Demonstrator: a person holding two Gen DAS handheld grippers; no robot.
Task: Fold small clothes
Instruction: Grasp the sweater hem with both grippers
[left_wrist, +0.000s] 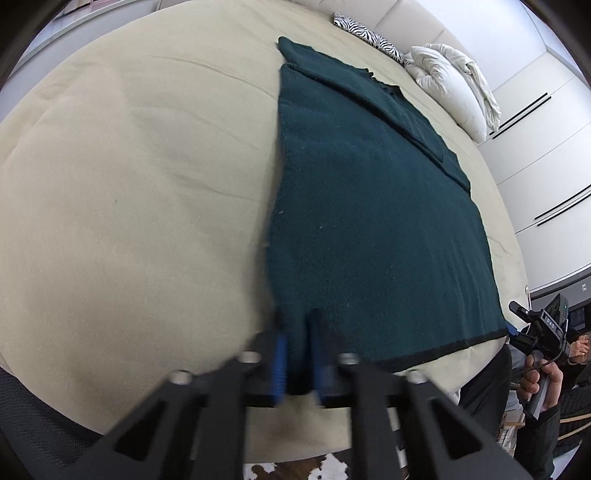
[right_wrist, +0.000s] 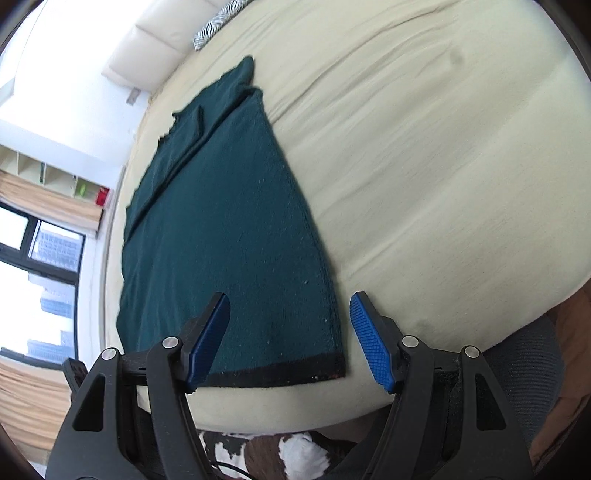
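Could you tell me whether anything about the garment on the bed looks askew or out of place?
Mostly tidy: the green garment lies flat on the bed. Its far end is uneven, with a folded-over flap and a ragged edge. The left gripper pinches the near corner.

One dark green garment (left_wrist: 369, 206) lies on one beige bed (left_wrist: 129, 184), and it is the only piece of clothing in either view. Two grippers are present, the left gripper (left_wrist: 299, 354) and the right gripper (right_wrist: 290, 339), each bearing two blue-padded fingers (right_wrist: 369, 339), four fingers in all. At the head of the bed there are one white pillow (left_wrist: 454, 85) and one zebra-striped cushion (left_wrist: 369, 35); one cowhide-patterned rug (right_wrist: 280, 454) lies on the floor below the bed's near edge, and one window (right_wrist: 33, 266) appears in the right wrist view.
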